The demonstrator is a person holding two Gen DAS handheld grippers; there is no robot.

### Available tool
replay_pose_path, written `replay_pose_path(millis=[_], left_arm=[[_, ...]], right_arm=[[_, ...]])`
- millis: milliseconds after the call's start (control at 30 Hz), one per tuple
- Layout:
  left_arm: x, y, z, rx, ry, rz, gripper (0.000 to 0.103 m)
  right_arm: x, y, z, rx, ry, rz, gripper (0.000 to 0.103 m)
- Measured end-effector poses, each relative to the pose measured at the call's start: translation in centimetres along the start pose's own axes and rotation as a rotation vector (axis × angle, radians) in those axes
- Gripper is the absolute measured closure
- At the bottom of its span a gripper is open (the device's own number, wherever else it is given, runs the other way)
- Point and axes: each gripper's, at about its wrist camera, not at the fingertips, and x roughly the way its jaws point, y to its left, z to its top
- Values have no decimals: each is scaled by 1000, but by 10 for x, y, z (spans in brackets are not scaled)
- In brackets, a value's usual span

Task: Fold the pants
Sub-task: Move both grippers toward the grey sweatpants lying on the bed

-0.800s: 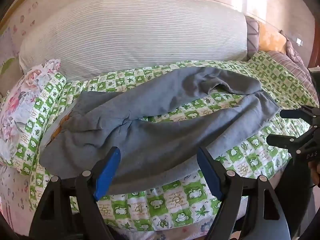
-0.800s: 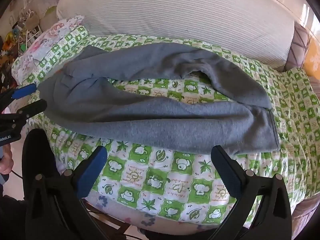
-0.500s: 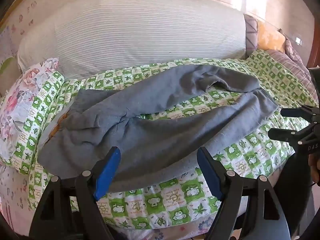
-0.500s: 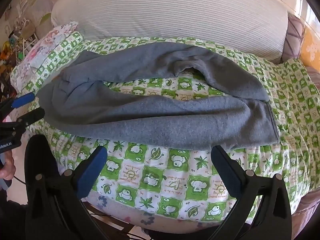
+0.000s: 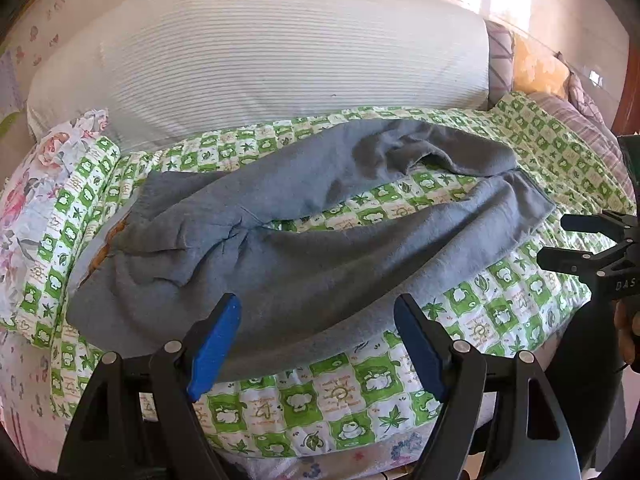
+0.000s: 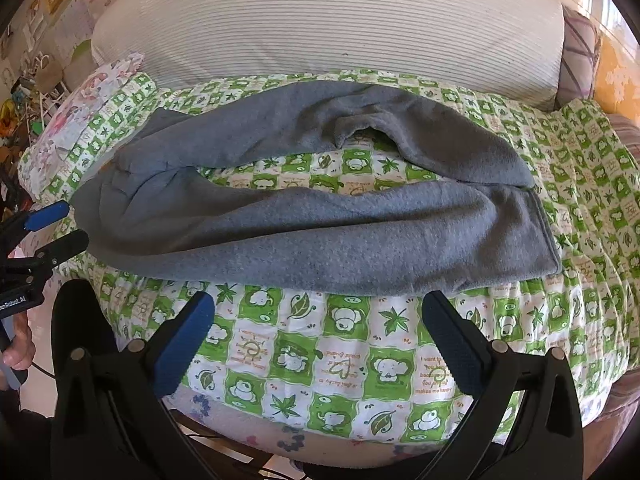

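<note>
Grey fleece pants (image 5: pixel 304 248) lie spread on the bed, waist at the left, the two legs apart and running right to the cuffs; they also show in the right wrist view (image 6: pixel 320 220). My left gripper (image 5: pixel 318 340) is open and empty, hovering above the near edge of the pants by the waist end. My right gripper (image 6: pixel 318 344) is open and empty, over the quilt just in front of the near leg. Each gripper shows at the edge of the other's view, the right one (image 5: pixel 576 240) and the left one (image 6: pixel 56 228).
The bed carries a green-and-white checked quilt (image 6: pixel 320 360). A large white striped bolster (image 5: pixel 260 60) lies behind the pants. A floral pillow (image 5: pixel 36 184) is at the left. Orange and plaid cushions (image 5: pixel 536 68) are at the far right. The bed's front edge drops below the grippers.
Both grippers have drawn back and risen slightly, so the pants sit a little lower and farther in view. The pants have not moved. Both grippers stay open.
</note>
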Motion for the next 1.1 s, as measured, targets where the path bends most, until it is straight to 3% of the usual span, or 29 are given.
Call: replay_pose_path(millis=[333,800,1033,1100], left_arm=[[13,-11,1,19,29,-44,24],[38,-55,6,138,80,-158,24],[61,-88,11,268,103,-182,24],[70,-100,11,325,103,-157,24]], right_arm=[[4,-22,-4,60,4,0,0],[5,-76,-16,208,0,-22,0],[7,-126,-21,357,-15,-67,0],[9,-145,-22,413,-19,-90,0]])
